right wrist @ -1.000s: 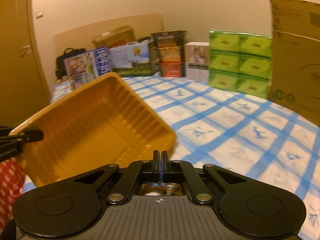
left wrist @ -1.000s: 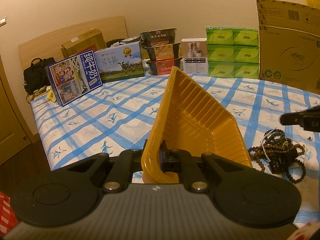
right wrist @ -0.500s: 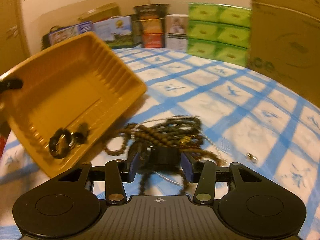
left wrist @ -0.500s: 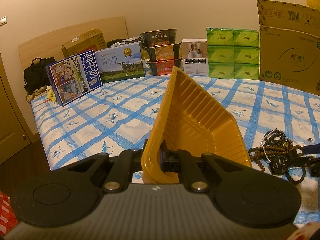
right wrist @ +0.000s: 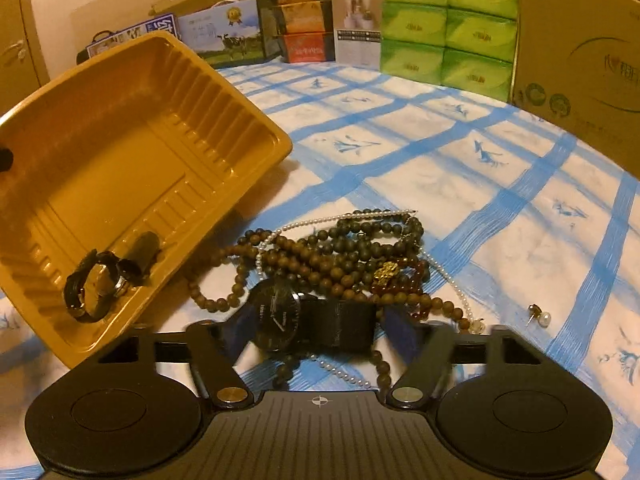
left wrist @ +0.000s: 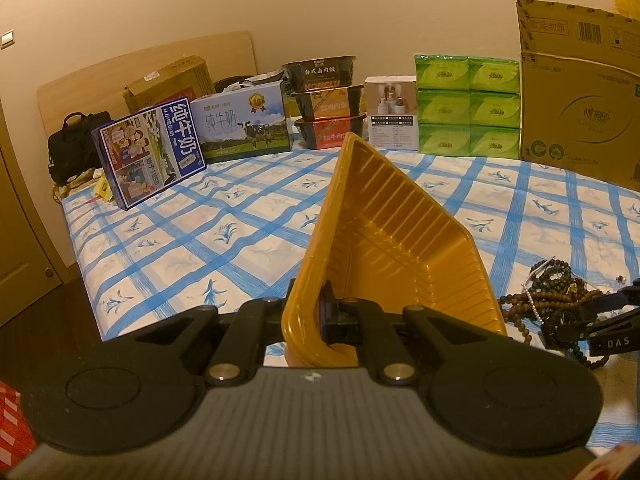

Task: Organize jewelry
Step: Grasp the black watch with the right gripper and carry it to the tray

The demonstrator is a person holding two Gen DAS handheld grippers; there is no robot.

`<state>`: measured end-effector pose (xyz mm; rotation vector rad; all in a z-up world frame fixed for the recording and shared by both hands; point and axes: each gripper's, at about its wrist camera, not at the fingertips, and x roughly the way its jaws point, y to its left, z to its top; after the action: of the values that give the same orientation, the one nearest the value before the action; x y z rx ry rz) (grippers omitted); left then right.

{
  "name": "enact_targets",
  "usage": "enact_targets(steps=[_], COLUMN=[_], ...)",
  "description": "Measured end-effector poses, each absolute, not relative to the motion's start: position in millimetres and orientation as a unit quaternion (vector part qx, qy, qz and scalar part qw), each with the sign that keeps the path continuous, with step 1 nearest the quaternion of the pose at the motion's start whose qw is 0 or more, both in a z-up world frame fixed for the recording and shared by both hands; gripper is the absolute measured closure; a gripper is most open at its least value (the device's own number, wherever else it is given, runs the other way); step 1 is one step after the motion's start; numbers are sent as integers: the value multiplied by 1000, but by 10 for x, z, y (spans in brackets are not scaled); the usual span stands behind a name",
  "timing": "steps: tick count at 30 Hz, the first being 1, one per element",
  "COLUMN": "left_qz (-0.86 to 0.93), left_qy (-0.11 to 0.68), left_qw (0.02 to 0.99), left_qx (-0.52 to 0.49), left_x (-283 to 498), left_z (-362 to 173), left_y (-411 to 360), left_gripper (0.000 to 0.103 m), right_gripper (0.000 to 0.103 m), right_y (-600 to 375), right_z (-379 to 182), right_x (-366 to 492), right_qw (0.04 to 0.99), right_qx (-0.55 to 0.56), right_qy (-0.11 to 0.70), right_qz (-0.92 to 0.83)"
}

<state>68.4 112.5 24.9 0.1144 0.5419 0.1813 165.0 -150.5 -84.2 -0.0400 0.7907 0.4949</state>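
Right gripper (right wrist: 318, 330) has dropped from above the bed to the jewelry pile; jaws, shut 1 second ago, have just been opening and now straddle a black watch (right wrist: 280, 316) without pressing it. Bead necklaces (right wrist: 340, 256) lie tangled just behind on the checked sheet (right wrist: 500, 184). Left gripper (left wrist: 322, 316) is unchanged, clamped on the tilted yellow tray (right wrist: 120, 152) rim; 1 small watch (right wrist: 94, 286) sits inside.

Left wrist view looks low across the bed (left wrist: 240, 216) toward stacked boxes (left wrist: 240, 128) at 12 o'clock. Right wrist view tilts down, close over beads (right wrist: 340, 256). Both share the yellow tray (left wrist: 384, 240) (right wrist: 120, 160).
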Motion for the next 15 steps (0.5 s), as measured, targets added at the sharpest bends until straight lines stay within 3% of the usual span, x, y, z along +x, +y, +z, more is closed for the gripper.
enact_targets(steps=[1, 2, 3, 4, 15], left_qz=[89, 89, 89, 89, 89], left_qy=[267, 267, 267, 267, 267], left_qw=[958, 958, 958, 958, 958], left_qx=[56, 56, 57, 57, 56], left_x=[684, 684, 684, 684, 678], left_z=[250, 250, 249, 249, 243], left_y=[1127, 1127, 1127, 1129, 1138], left_gripper=[96, 96, 96, 96, 96], right_gripper=[46, 56, 73, 80, 84], right_y=[-1508, -1518, -1517, -1526, -1468], right_z=[-830, -812, -796, -778, -607], right_x=[1630, 1608, 1591, 1580, 1415], right_qw=[896, 899, 902, 904, 907], right_qx=[-22, -25, -28, -34, -61], right_qy=[377, 371, 366, 363, 335], right_qz=[235, 230, 226, 223, 248])
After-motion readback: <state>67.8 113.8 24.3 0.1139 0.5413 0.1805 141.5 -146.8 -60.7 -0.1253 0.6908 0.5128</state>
